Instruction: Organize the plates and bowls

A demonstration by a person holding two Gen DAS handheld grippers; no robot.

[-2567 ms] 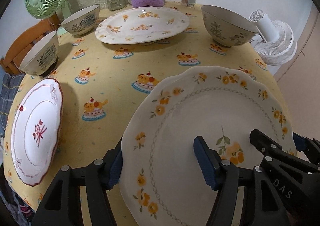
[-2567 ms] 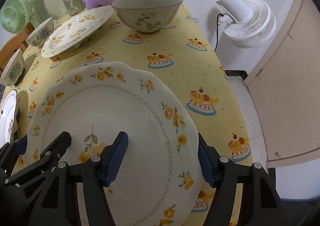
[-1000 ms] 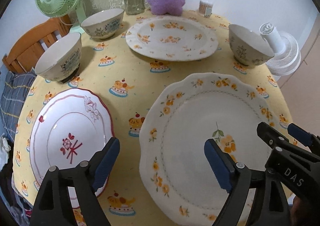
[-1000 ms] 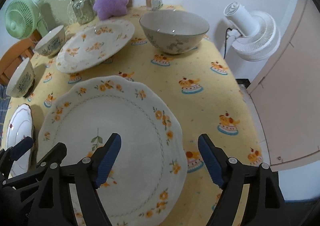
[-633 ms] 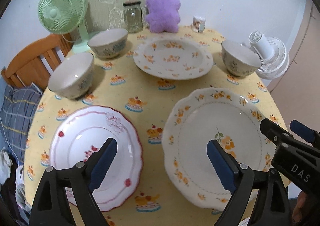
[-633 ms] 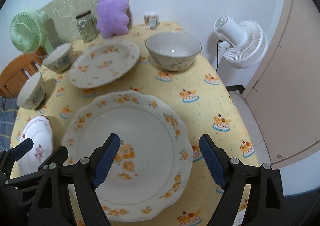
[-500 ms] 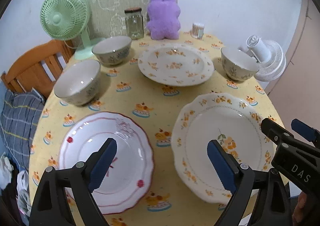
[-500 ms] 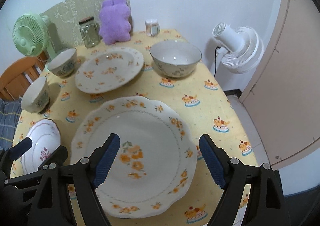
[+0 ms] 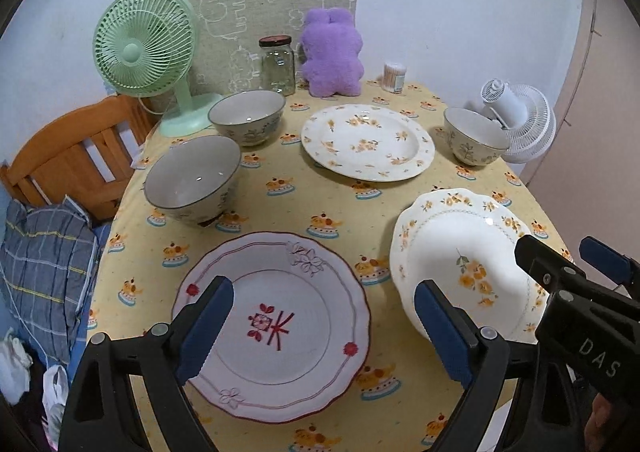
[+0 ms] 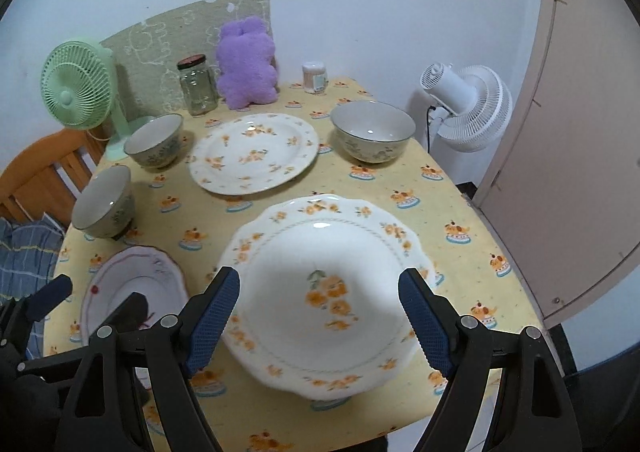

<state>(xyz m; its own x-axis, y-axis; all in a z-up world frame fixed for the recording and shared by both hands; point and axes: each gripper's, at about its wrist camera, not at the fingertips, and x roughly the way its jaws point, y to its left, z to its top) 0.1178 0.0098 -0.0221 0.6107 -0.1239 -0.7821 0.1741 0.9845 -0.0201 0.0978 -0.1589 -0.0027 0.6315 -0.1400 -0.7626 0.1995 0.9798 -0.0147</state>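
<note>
Scalloped plate (image 10: 328, 292), orange flowers

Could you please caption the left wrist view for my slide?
Open left tool above a red-trimmed plate; three bowls and two floral plates wait.

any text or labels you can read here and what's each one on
"DAS": white letters on the black body of the right gripper, seen in the left wrist view.
Label on the small jar at the table's back edge: too small to read.
Red motif on the red-rimmed plate: decoration, not readable text.
</note>
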